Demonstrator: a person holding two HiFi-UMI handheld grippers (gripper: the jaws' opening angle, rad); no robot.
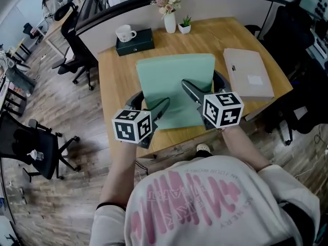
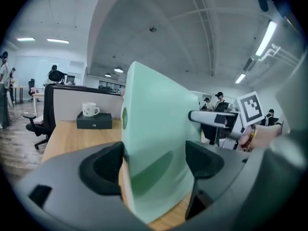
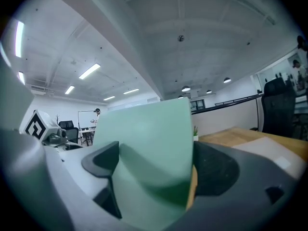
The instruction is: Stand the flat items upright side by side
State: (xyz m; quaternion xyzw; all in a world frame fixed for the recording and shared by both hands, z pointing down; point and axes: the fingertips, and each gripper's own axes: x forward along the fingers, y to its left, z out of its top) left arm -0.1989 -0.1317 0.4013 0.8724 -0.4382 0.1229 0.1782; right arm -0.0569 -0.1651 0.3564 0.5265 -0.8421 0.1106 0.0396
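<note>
A thick pale green folder is held over the near middle of the wooden table, tilted with its far edge raised. My left gripper is shut on its near left corner and my right gripper on its near right part. In the left gripper view the green folder fills the gap between the jaws of the left gripper. The right gripper view shows the green folder the same way in the right gripper. A grey folder lies flat at the table's right.
A black box with a white mug on it stands at the back left. A white vase of flowers and a small potted plant stand at the back edge against a partition. An office chair stands left of the table.
</note>
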